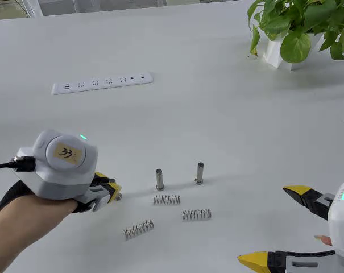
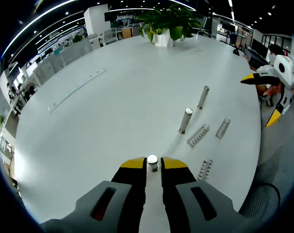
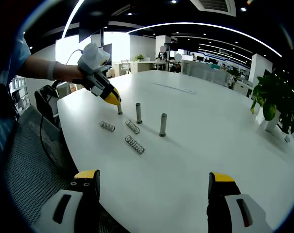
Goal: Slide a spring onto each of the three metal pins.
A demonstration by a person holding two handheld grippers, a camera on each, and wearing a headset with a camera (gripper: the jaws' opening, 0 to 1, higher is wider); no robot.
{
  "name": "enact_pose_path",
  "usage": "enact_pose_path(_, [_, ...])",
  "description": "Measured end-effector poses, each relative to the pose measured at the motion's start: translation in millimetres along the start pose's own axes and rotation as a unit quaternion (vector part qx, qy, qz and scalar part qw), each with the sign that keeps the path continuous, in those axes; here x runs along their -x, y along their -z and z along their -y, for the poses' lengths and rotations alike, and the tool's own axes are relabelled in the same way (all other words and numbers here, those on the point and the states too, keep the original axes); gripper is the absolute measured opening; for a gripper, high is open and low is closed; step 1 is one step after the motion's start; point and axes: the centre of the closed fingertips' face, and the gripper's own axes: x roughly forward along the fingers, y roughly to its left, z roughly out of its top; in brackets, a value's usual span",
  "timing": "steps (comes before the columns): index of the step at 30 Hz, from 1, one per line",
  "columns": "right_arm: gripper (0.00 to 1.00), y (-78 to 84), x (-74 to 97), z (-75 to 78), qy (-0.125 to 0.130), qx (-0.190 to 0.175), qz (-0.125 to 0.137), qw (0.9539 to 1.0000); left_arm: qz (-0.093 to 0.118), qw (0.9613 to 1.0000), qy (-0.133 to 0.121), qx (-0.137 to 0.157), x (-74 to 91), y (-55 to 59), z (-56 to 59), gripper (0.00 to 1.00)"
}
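The three pins stand upright on the table [image 1: 228,114], in a row in front of you. The left pin [image 2: 152,161] sits between the yellow tips of your left gripper [image 1: 112,191], whose jaws are closed on it just below its head; the pin's base rests on the table. The middle pin [image 1: 160,179] and the right pin [image 1: 199,173] stand free, near each other and apart from both grippers.

The three springs lie flat on the table on your side of the pins, none touching a pin. The middle spring [image 1: 166,199] lies just in front of the middle pin. The right spring [image 1: 197,214] lies a little nearer to you, below the right pin in the head view. The near spring [image 1: 139,228] lies closest to you, tilted, between your left gripper and the other two springs.

Your right gripper [image 1: 275,226] is at the lower right of the head view, off to the right of the springs, with its jaws spread wide and nothing between them. In its own view the pins and springs lie well ahead of its tips.

Farther back on the table lie a white power strip [image 1: 102,83] to the left and a potted plant [image 1: 299,28] at the far right corner.
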Motion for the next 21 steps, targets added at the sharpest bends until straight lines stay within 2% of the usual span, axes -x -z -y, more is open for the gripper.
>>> enact_pose_path(4, [0.92, 0.0, 0.0, -0.2, 0.000, 0.000, 0.000, 1.0000, 0.001, 1.0000, 0.002, -0.001, -0.6, 0.1, 0.5, 0.11])
enact_pose_path(7, [0.92, 0.1, 0.0, 0.2, 0.001, -0.001, 0.000, 1.0000, 0.006, 1.0000, 0.004, -0.002, -0.6, -1.5, 1.4, 0.17])
enact_pose_path(17, [0.93, 1.1, -0.1, -0.7, -0.002, 0.000, -0.001, 1.0000, 0.025, 0.9996, 0.002, -0.007, -1.0, -4.7, -0.1, 0.48])
enact_pose_path(21, [0.94, 1.3, -0.3, -0.8, -0.003, 0.002, -0.001, 1.0000, 0.038, 0.9993, 0.006, 0.002, -0.7, -6.3, 1.0, 0.63])
